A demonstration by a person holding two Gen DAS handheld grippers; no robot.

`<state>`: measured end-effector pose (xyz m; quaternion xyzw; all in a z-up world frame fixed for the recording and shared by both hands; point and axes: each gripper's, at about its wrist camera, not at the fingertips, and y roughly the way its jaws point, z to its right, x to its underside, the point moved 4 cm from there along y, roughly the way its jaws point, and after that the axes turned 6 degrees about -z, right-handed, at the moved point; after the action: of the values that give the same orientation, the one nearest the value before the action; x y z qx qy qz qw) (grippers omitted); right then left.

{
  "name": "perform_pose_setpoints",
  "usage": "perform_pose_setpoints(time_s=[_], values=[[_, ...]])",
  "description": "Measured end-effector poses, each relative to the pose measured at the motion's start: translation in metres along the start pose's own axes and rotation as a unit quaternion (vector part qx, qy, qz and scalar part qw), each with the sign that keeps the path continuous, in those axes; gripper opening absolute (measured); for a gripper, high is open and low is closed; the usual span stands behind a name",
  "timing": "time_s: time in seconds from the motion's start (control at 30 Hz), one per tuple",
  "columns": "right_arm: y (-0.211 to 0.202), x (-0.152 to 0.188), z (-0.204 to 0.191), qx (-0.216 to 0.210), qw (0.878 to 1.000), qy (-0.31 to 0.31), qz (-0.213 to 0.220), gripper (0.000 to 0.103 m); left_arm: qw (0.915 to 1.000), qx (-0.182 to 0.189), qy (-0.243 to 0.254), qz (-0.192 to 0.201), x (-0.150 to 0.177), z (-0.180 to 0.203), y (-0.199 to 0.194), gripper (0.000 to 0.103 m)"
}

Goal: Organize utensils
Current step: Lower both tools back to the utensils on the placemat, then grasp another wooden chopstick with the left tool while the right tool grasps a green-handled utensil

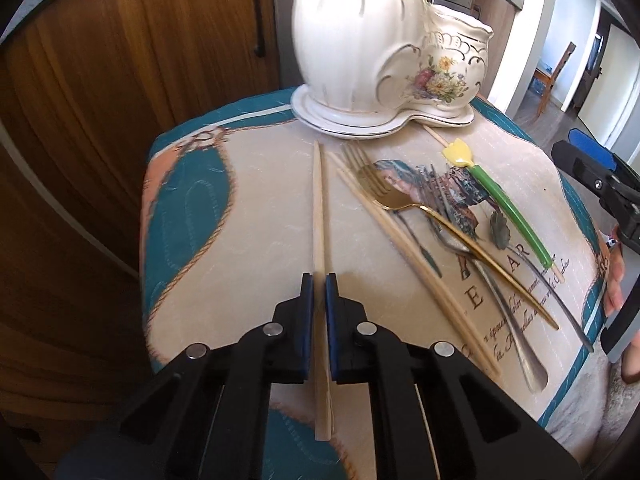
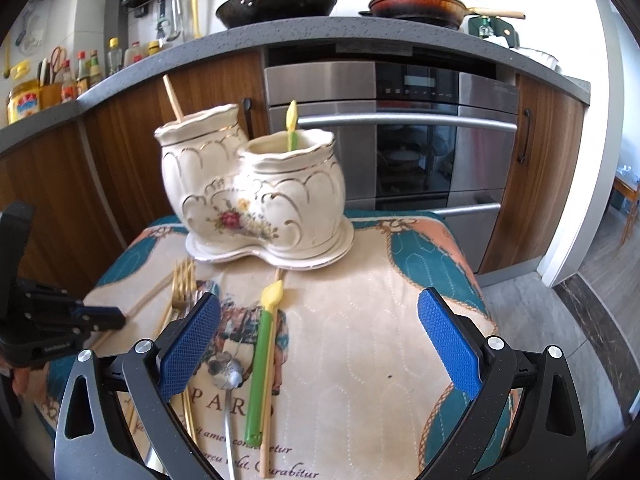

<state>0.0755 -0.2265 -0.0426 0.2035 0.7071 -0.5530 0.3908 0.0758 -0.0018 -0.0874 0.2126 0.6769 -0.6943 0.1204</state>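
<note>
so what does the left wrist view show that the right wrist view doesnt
Left wrist view only: the left gripper shut on a wooden chopstick, and a wooden chair through a doorway.

Right wrist view only: the open right gripper, the oven, two pans on the counter, and a chopstick already standing in the holder.

Both: the ceramic holder, gold fork and green tulip-topped chopstick on the cloth.

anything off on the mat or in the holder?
Nothing spilled or broken. The rest of the utensils lie crossed in a loose pile on the mat, not yet in the ceramic holder. One lone chopstick lies apart, gripped in the left claw.
</note>
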Motion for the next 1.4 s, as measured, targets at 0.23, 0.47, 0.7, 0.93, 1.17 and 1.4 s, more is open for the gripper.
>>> perform_pose_setpoints(time_s=[0.23, 0.47, 0.7, 0.93, 1.17, 1.4], values=[[0.012, 0.006, -0.015, -0.002, 0.999, -0.031, -0.039, 0.093, 0.9961, 0.011, -0.035, 0.080, 0.012, -0.012, -0.035, 0.006], [0.029, 0.018, -0.037, 0.007, 0.994, -0.068, -0.081, 0.047, 0.9911, 0.032, -0.046, 0.120, 0.018, -0.019, -0.042, 0.006], [0.044, 0.017, -0.051, 0.016, 0.991, -0.085, -0.100, 0.029, 0.9880, 0.061, -0.049, 0.133, 0.020, -0.021, -0.039, 0.006], [0.063, 0.014, -0.045, -0.007, 0.989, -0.054, -0.137, 0.016, 0.9877, 0.067, -0.047, 0.133, 0.023, -0.021, -0.036, 0.006], [0.057, 0.014, -0.043, -0.015, 0.991, -0.046, -0.126, 0.011, 0.9874, 0.070, -0.046, 0.135, 0.024, -0.020, -0.037, 0.006], [0.034, 0.010, -0.039, -0.042, 0.994, -0.031, -0.093, 0.011, 0.9854, 0.069, -0.046, 0.148, 0.025, -0.017, -0.043, 0.006]])
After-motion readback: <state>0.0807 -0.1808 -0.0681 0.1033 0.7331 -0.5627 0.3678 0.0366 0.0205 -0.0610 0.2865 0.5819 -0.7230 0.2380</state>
